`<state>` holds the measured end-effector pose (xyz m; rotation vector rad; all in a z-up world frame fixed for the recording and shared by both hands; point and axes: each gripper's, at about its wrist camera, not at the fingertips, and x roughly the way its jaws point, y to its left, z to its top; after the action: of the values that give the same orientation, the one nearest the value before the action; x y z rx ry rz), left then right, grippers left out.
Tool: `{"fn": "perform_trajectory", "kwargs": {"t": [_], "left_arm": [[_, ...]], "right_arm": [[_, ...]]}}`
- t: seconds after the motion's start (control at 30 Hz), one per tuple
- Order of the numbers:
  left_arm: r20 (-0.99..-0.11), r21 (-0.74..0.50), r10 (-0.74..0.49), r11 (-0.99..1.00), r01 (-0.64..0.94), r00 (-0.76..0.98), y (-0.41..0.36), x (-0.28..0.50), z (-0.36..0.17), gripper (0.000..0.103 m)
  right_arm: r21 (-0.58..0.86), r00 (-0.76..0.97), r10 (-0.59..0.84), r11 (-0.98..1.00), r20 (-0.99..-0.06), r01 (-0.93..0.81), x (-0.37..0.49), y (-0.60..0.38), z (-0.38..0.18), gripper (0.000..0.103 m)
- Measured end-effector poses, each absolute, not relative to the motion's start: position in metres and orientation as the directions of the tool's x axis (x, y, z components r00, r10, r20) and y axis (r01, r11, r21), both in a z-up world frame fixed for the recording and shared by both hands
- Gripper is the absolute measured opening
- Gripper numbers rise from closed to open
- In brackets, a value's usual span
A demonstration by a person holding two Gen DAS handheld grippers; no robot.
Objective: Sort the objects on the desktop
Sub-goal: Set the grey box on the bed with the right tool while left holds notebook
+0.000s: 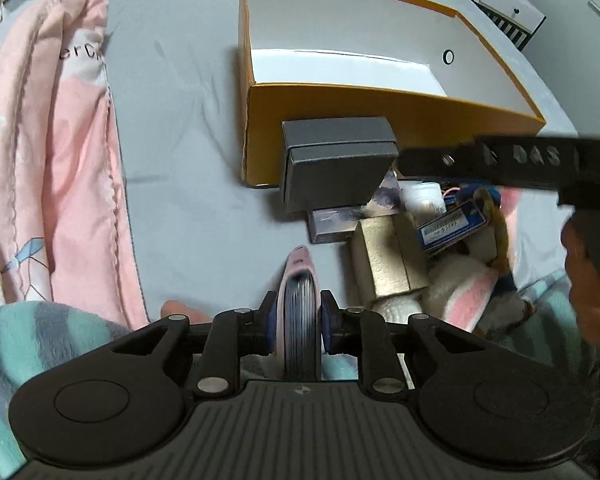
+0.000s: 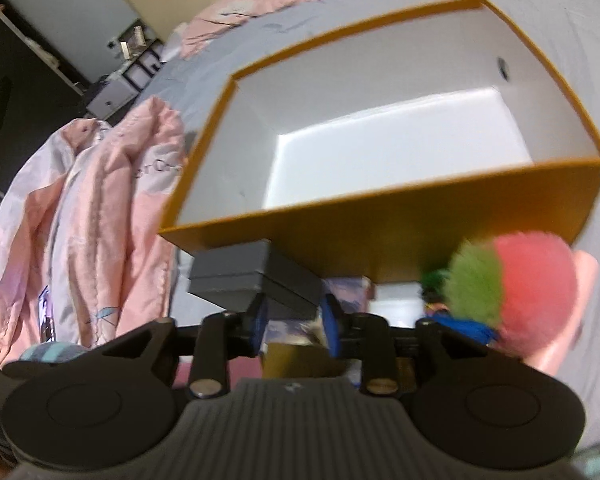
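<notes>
My left gripper (image 1: 299,312) is shut on a thin pink-edged object (image 1: 299,280), held upright above the grey bedsheet. My right gripper (image 2: 294,320) is shut on a dark grey box (image 2: 256,280) and holds it in the air in front of the orange storage box (image 2: 380,240). In the left wrist view the grey box (image 1: 336,160) hangs before the orange box (image 1: 340,108), with the right gripper's black arm (image 1: 500,160) reaching in from the right. The orange box has a white, empty inside.
A pile lies under the grey box: a gold box (image 1: 388,256), a purple box (image 1: 336,222), a blue packet (image 1: 452,226), a white jar (image 1: 424,196). A pink-and-green plush (image 2: 512,292) sits at right. A pink quilt (image 1: 48,160) lies left.
</notes>
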<state>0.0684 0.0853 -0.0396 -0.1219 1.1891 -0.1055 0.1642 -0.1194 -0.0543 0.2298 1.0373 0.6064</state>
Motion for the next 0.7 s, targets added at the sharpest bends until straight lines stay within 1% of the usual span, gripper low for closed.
{"fn": "perform_trajectory", "kwargs": {"t": [0.07,0.17,0.5,0.7], "left_arm": [[-0.918,-0.125,-0.126,0.992,0.027,0.376,0.080,0.066,-0.038,0.023],[-0.918,-0.113,-0.117,0.993,0.033,0.379,0.078,0.066,-0.038,0.023],[-0.907,-0.174,-0.153,0.985,-0.017,0.393,0.089,0.071,-0.039,0.021],[-0.902,-0.197,-0.167,0.980,-0.035,0.397,0.094,0.072,-0.039,0.020]], "right_arm": [[0.435,0.366,0.566,0.815,-0.738,-0.384,0.166,-0.111,-0.055,0.036],[0.451,0.340,0.590,0.794,-0.733,-0.406,0.169,-0.102,-0.058,0.036],[0.512,0.264,0.649,0.740,-0.713,-0.436,0.169,-0.085,-0.072,0.035],[0.494,0.248,0.633,0.747,-0.733,-0.445,0.169,-0.086,-0.069,0.035]]}}
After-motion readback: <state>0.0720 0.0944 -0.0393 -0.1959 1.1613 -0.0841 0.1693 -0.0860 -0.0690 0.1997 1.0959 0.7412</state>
